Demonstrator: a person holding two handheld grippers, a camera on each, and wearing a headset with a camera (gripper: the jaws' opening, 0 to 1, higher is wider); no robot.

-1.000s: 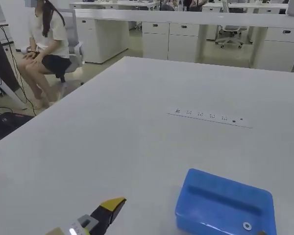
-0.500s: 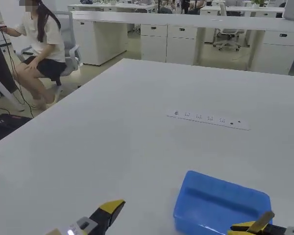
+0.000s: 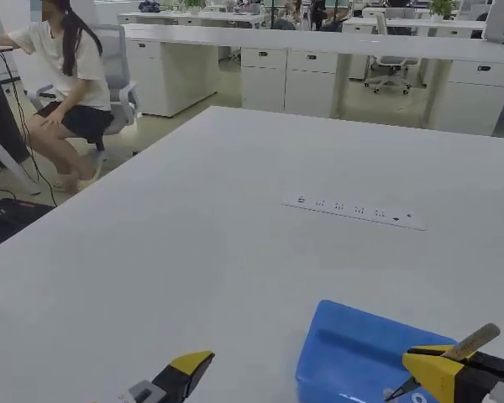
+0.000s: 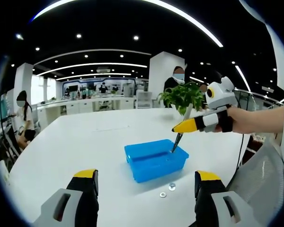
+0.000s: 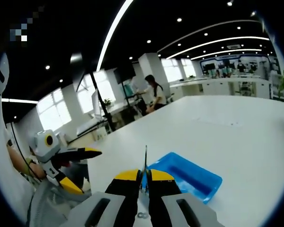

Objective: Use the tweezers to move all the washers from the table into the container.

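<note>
On the table (image 3: pixel 193 235), the container (image 3: pixel 344 353) sits before the power strip (image 3: pixel 353 210); two washers (image 4: pixel 163 194) lie just beside the container.

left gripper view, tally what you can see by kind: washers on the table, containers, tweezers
washers on the table: 2
blue container: 1
tweezers: 1
total: 4

The left gripper (image 4: pixel 146 175) stands wide apart at 6 o'clock. A blue container (image 4: pixel 154 163) sits mid-surface (image 4: pixel 85 142), two washers (image 4: pixel 163 194) just at its 5 o'clock. From 2 o'clock the right gripper (image 4: pixel 183 126) dips tweezers (image 4: pixel 176 142) into it.
</note>
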